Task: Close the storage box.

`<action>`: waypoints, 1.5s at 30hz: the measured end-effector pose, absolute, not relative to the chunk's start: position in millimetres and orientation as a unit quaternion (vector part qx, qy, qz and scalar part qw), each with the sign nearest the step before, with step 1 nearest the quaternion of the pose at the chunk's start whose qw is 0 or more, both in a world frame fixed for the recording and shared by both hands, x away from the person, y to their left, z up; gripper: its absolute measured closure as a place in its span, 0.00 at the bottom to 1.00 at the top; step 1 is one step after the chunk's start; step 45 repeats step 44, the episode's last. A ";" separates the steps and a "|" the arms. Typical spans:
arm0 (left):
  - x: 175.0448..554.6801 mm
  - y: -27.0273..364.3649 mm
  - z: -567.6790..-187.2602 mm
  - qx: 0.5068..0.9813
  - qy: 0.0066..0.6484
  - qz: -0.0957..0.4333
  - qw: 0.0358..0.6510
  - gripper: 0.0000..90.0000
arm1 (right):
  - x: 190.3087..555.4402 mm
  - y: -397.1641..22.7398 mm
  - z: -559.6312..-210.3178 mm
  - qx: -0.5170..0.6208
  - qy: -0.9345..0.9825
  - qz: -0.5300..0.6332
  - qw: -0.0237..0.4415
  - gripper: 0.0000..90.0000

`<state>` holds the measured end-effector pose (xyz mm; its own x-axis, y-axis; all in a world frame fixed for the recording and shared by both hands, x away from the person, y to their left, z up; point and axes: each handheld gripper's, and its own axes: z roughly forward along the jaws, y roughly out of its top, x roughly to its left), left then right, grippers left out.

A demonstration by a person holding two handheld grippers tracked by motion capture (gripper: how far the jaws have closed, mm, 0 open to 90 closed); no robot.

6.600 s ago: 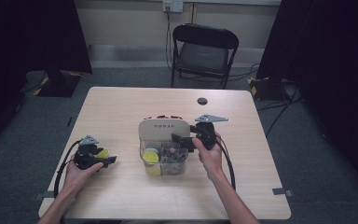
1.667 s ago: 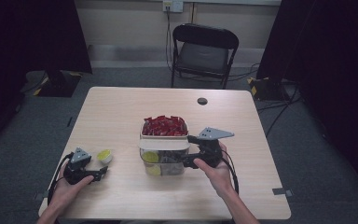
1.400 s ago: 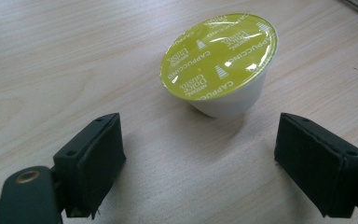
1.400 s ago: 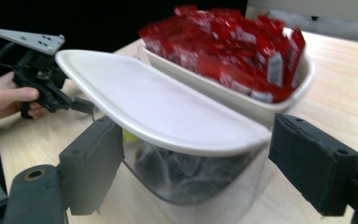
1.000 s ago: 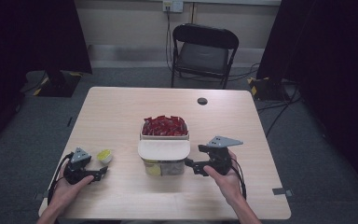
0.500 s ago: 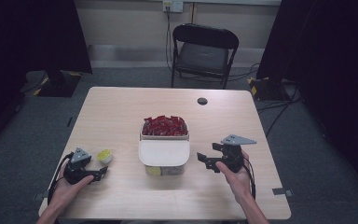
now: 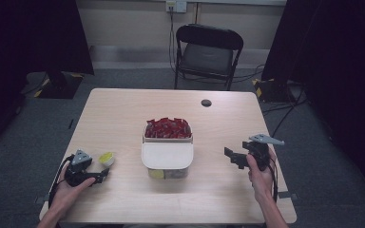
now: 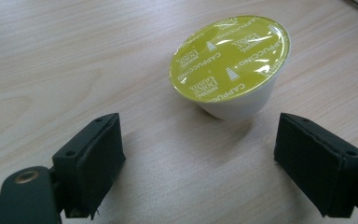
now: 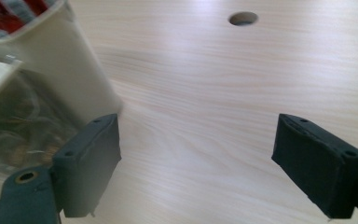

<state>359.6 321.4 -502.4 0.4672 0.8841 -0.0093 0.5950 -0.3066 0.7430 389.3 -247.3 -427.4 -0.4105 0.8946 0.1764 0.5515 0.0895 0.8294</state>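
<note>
A clear container [image 7: 167,172] with a white lid [image 7: 166,155] on it stands mid-table, and through its wall I see capsules. Behind it and touching it is a white bin [image 7: 167,138] heaped with red packets [image 7: 167,128]. My right gripper [image 7: 231,159] hangs to the right of the container, well apart from it; its jaws have just been opening and nothing is between them [image 9: 200,163]. The bin's wall [image 9: 70,70] shows left of its jaws. My left gripper [image 7: 103,175] rests open at the front left. A yellow-green cappuccino capsule [image 8: 230,65] sits just beyond its fingertips, untouched.
The light wooden table [image 7: 123,114] has a round cable hole [image 7: 206,102] at the back right. A black folding chair [image 7: 206,52] stands behind the table. Cables trail from both grippers over the front edge.
My right gripper has drawn away to the right from the lidded container, leaving the lid on it, and its jaws stand wider. The left hand and the capsule have not moved.
</note>
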 end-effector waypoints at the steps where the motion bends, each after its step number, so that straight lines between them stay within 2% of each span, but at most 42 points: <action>1: 359.6 321.4 -502.4 0.782 0.473 0.206 0.350 0.17 | 389.3 -247.3 -427.4 0.507 0.712 0.445 0.193 0.16; 11: 360.2 321.6 -502.4 0.781 0.474 0.206 0.351 0.16 | 392.0 -276.1 -455.5 0.553 0.710 0.382 0.210 0.16; 13: 360.4 321.7 -502.4 0.781 0.474 0.206 0.350 0.16 | 393.4 -282.7 -464.1 0.564 0.712 0.372 0.192 0.16; 24: 362.6 323.5 -501.9 0.787 0.469 0.209 0.343 0.15 | 395.1 -283.3 -485.8 0.574 0.731 0.319 0.185 0.16; 29: 364.1 322.5 -502.5 0.782 0.474 0.208 0.347 0.14 | 394.0 -275.0 -493.1 0.561 0.743 0.288 0.225 0.15; 32: 364.4 322.8 -502.3 0.783 0.474 0.208 0.344 0.14 | 392.6 -272.8 -494.9 0.564 0.736 0.292 0.232 0.13; 35: 364.3 322.7 -502.4 0.783 0.474 0.208 0.344 0.14 | 390.8 -271.9 -500.5 0.563 0.726 0.308 0.247 0.07; 45: 364.3 322.8 -502.3 0.783 0.474 0.208 0.344 0.14 | 390.2 -271.7 -500.8 0.563 0.726 0.306 0.248 0.06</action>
